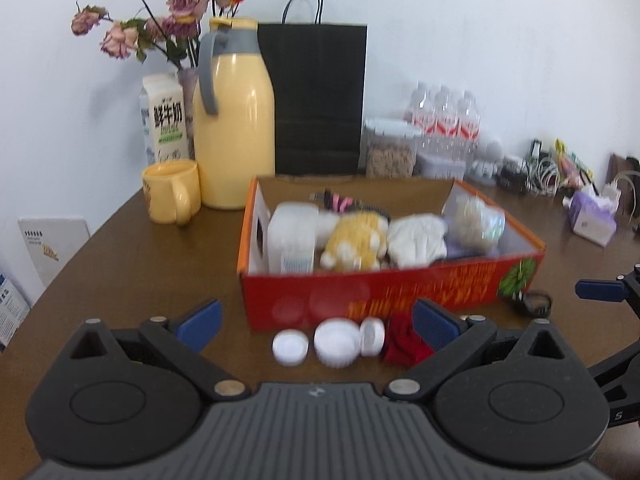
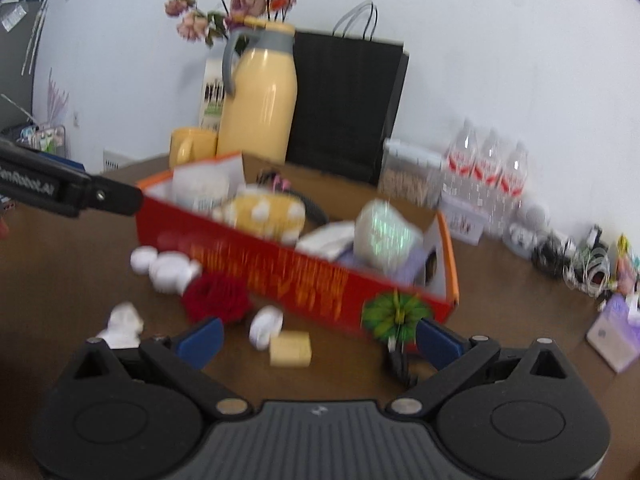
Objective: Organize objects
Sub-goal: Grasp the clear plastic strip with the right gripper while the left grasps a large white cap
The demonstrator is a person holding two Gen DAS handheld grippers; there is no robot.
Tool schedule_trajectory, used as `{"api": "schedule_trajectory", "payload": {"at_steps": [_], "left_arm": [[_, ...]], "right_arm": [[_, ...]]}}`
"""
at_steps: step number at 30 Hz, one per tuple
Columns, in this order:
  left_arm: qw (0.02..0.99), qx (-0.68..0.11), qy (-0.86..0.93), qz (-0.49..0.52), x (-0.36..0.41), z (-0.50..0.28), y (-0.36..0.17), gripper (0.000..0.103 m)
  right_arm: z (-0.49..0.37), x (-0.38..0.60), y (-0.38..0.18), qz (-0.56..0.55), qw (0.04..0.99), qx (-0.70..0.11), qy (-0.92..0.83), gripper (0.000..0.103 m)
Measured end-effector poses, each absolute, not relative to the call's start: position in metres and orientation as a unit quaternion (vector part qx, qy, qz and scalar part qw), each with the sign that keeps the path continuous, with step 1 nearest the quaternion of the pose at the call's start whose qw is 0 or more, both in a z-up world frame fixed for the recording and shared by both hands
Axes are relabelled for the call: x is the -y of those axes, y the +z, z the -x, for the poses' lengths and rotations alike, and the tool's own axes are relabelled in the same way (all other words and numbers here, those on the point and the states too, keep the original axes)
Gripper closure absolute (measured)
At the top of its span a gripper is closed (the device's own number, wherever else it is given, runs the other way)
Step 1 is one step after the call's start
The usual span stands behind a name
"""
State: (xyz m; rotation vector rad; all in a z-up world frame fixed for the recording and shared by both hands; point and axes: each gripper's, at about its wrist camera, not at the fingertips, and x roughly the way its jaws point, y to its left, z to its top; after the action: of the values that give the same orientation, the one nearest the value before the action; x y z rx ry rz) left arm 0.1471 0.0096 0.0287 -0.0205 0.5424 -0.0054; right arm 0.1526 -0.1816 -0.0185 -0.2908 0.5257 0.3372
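- The left claw [image 1: 316, 322], blue-padded fingers spread wide with nothing between them, hovers above three white round plastic lids [image 1: 335, 342] and a crumpled red cloth [image 1: 404, 340] on the brown wooden surface [image 1: 160, 272].
- The right claw [image 2: 318, 334] is likewise spread and empty; a pale yellow block [image 2: 290, 348] and white capsule-shaped case [image 2: 265, 327] lie at 12 o'clock.
- Beyond them, a red open cardboard box [image 1: 376, 292] holds a yellow plush toy [image 1: 356, 242].
- Farther, at 11 o'clock, a yellow thermos jug [image 1: 236, 128] stands.

Right gripper [image 2: 318, 334] fingers spread wide, empty, above yellow block [image 2: 290, 348], red box [image 2: 280, 268] behind
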Motion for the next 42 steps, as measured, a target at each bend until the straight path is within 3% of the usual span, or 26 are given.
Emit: {"api": "schedule_trajectory", "payload": {"at_steps": [8, 16, 27, 30, 34, 35, 42], "left_arm": [[0.953, -0.304, -0.01, 0.01, -0.008, -0.127, 0.001, 0.0], [0.945, -0.325, -0.032, -0.009, 0.011, -0.114, -0.021, 0.0], [0.94, -0.335, -0.047, -0.046, 0.04, -0.117, -0.04, 0.0], [0.94, -0.333, -0.052, -0.046, 0.044, -0.117, -0.043, 0.0], [0.941, -0.332, -0.059, -0.037, 0.044, -0.117, -0.044, 0.0], [0.941, -0.331, -0.06, -0.037, 0.044, -0.117, -0.044, 0.0], [0.947, -0.314, -0.057, -0.025, 0.042, -0.113, -0.043, 0.026]], "right_arm": [[-0.139, 0.193, -0.048, 0.133, 0.929, -0.306, 0.159, 0.001], [-0.136, 0.2, -0.059, 0.105, 0.928, -0.319, 0.162, 0.017], [-0.137, 0.208, -0.063, 0.061, 0.929, -0.319, 0.175, 0.03], [-0.138, 0.212, -0.063, 0.049, 0.93, -0.32, 0.176, 0.043], [-0.139, 0.213, -0.062, 0.044, 0.931, -0.317, 0.174, 0.051], [-0.139, 0.213, -0.062, 0.045, 0.932, -0.316, 0.174, 0.058], [-0.136, 0.21, -0.062, 0.046, 0.932, -0.312, 0.18, 0.081]]}}
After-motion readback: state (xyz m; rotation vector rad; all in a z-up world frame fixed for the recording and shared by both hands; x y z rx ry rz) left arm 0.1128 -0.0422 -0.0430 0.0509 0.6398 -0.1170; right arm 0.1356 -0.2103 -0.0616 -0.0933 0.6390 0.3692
